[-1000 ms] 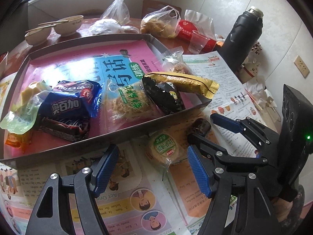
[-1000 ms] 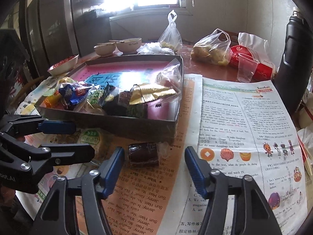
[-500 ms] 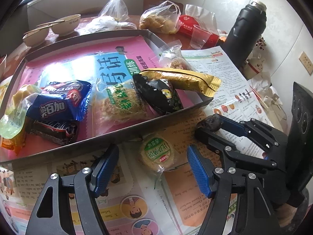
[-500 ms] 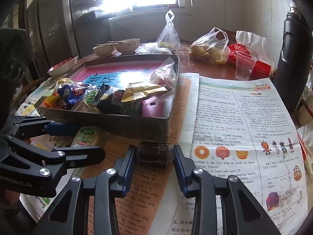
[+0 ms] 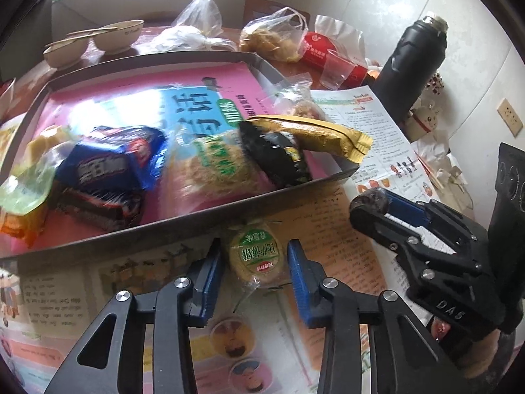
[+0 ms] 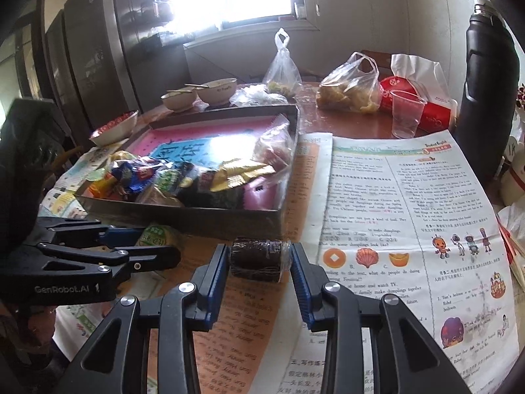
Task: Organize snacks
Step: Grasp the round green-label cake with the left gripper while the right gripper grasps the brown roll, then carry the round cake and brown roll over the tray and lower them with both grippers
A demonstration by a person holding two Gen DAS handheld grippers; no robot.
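Both loose snacks are being picked up for the tray (image 5: 295,190). The left tool (image 5: 256,259) brackets the round green-labelled cake (image 5: 256,254) on the worktop just outside the tray wall, jaws narrowed but seemingly not gripping. The right tool (image 6: 259,259) pinches the dark wrapped roll (image 6: 256,257). Next, probably: squeeze, lift, clear the wall.

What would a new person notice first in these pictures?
Probably the shallow tray with a heap of bright snack packets at its near end. In front of it, on the newspaper, the left tool brackets a round green-labelled cake, and the right tool grips a dark wrapped cake.
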